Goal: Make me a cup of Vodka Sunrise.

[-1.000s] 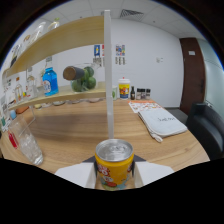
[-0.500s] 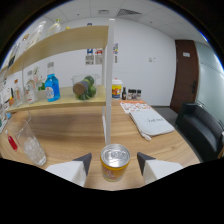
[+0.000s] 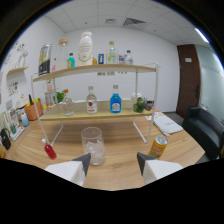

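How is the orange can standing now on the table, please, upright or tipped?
Upright. The orange can stands on the table right of the open tongs, its top rim uppermost, beside the glass.

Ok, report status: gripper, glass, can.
Gripper open, holding nothing. Clear drinking glass with ice upright on wooden table, just ahead of left finger. Yellow drink can stands right of fingers. Nothing blocking glass.

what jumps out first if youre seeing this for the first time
A clear glass stands on the wooden table just ahead of the open gripper, nearer one finger. Behind it a two-tier shelf holds bottles, a blue bottle among them; an orange can stands beside the other finger.
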